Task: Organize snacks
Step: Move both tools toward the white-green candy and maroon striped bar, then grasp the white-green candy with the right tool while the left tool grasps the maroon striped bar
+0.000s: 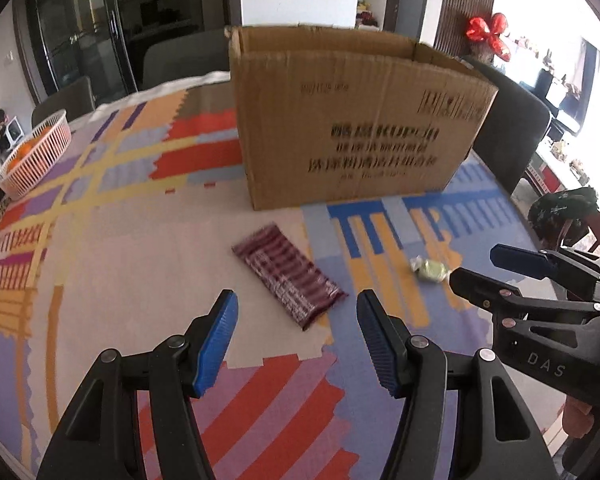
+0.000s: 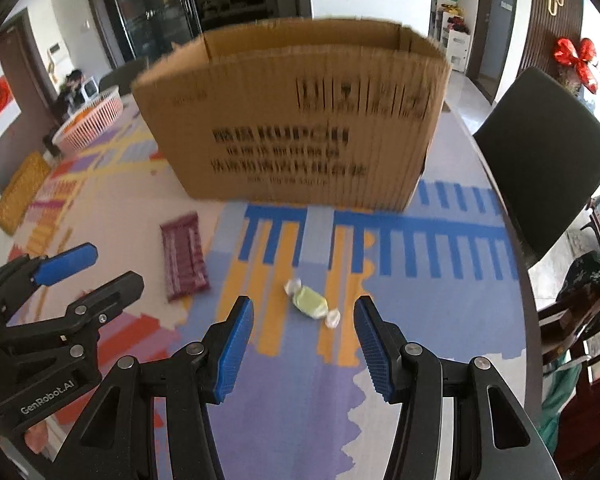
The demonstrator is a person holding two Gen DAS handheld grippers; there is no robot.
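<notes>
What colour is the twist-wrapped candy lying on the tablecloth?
Pale green, with clear-white twisted ends; the candy shows best in the right wrist view.

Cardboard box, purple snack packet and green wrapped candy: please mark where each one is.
cardboard box (image 1: 340,120), left wrist view, middle of its front wall.
purple snack packet (image 1: 288,276), left wrist view, middle of the wrapper.
green wrapped candy (image 2: 310,301), right wrist view, its green body.

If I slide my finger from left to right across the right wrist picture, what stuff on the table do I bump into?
White basket → purple snack packet → green wrapped candy. The big cardboard box stretches above the last two, so it has no single spot in the line.
</notes>
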